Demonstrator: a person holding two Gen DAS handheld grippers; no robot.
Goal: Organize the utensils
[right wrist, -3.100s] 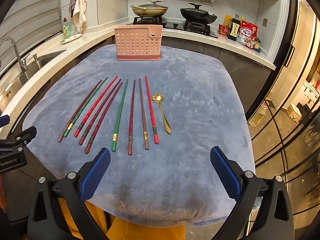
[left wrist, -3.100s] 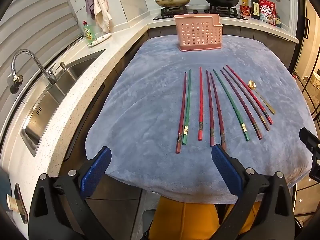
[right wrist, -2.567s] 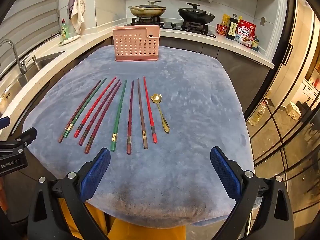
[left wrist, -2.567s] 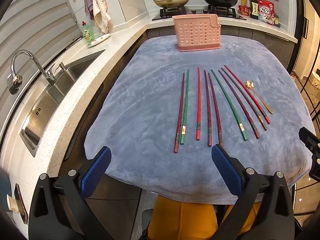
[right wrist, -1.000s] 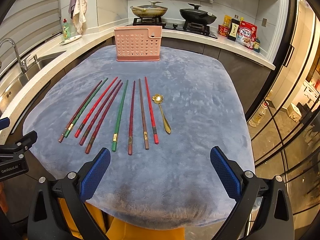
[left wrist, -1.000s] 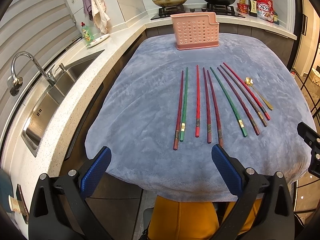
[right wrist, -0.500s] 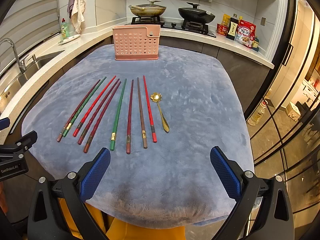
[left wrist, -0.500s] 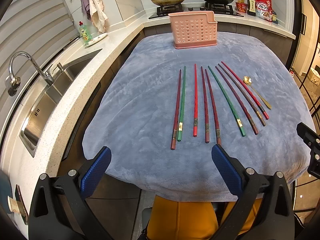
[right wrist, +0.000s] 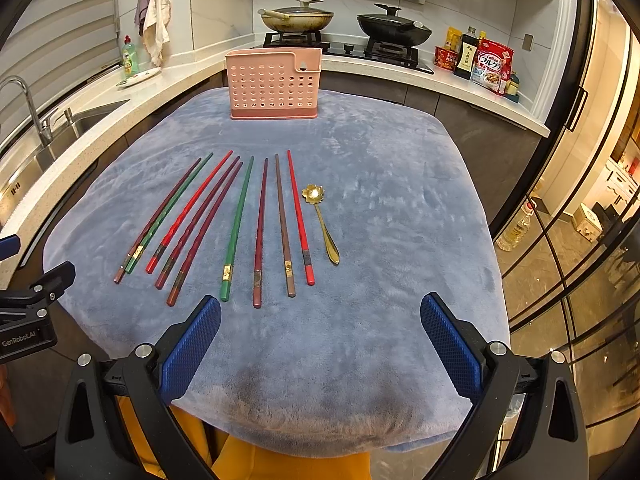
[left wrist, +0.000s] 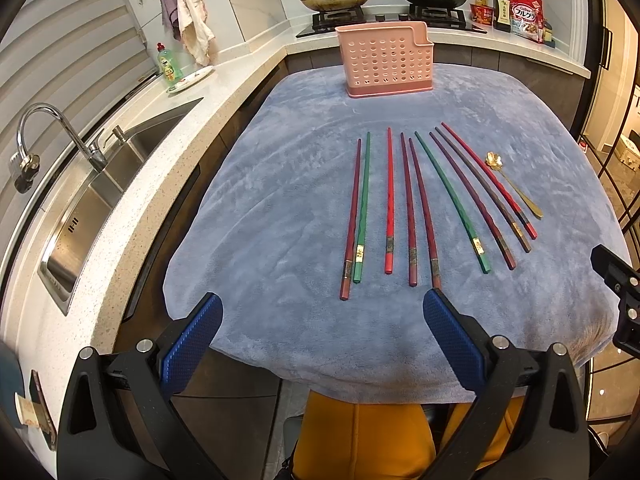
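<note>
Barely any shift since earlier: both grippers, left gripper (left wrist: pixel 322 322) and right gripper (right wrist: pixel 320 320), are hovering apart at worktop's near edge; chopsticks (right wrist: pixel 236 224) probably untouched.

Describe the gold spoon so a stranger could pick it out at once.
Start at the blue-grey cloth in front of the pink holder. Nine chopsticks lie fanned across it; the gold spoon lies at their right end, shorter than the sticks, metallic, with a flower-shaped bowl.
</note>
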